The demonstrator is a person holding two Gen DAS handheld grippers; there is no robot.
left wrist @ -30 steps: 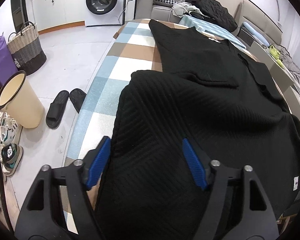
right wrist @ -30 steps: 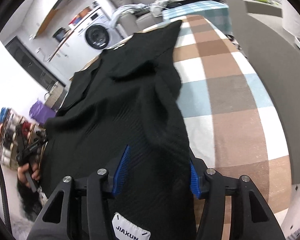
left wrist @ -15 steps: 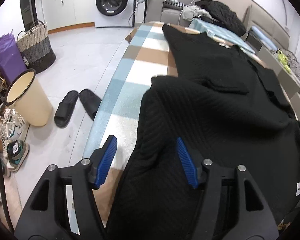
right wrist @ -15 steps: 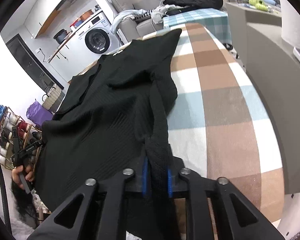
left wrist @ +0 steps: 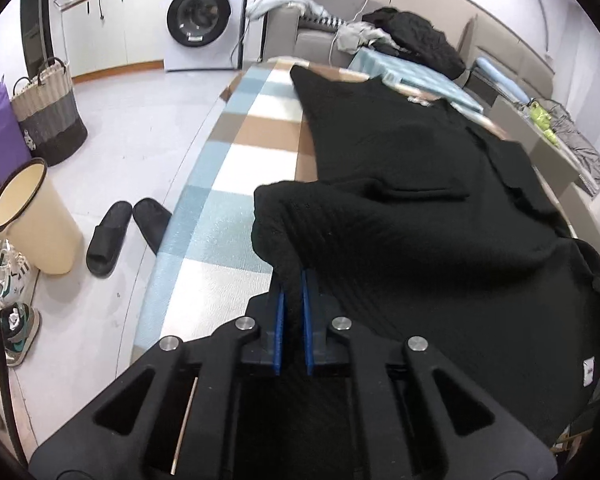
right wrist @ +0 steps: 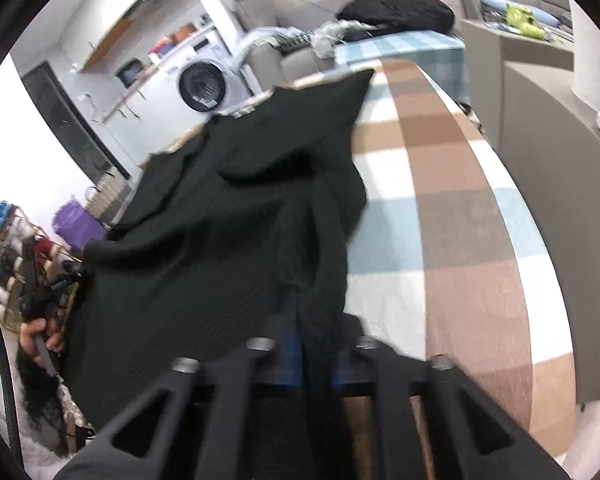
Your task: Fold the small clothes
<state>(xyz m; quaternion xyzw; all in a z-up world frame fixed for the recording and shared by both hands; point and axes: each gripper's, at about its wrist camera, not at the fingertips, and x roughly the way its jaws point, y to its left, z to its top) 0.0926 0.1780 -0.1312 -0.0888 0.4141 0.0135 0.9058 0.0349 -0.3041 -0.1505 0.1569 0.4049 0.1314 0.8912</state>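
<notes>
A black knitted garment (left wrist: 420, 216) lies spread along a table covered in a blue, brown and white checked cloth (left wrist: 236, 200). My left gripper (left wrist: 292, 312) is shut on the garment's near left edge, with a bunched ridge of knit squeezed between its blue pads. In the right wrist view the same black garment (right wrist: 236, 216) stretches away across the checked cloth (right wrist: 444, 216). My right gripper (right wrist: 312, 352) is shut on a fold at the garment's near right edge. That view is blurred.
On the floor to the left are a cream bin (left wrist: 32, 220), black slippers (left wrist: 108, 236), a woven basket (left wrist: 48, 116) and shoes. A washing machine (left wrist: 204, 20) stands at the back. A sofa with dark clothes (left wrist: 416, 40) lies beyond the table. A hand (right wrist: 40, 336) shows at the left.
Both grippers went from open, straddling the garment's near edge, to shut on it. The right closed first, then the left. The knit now bunches up at each grip.
</notes>
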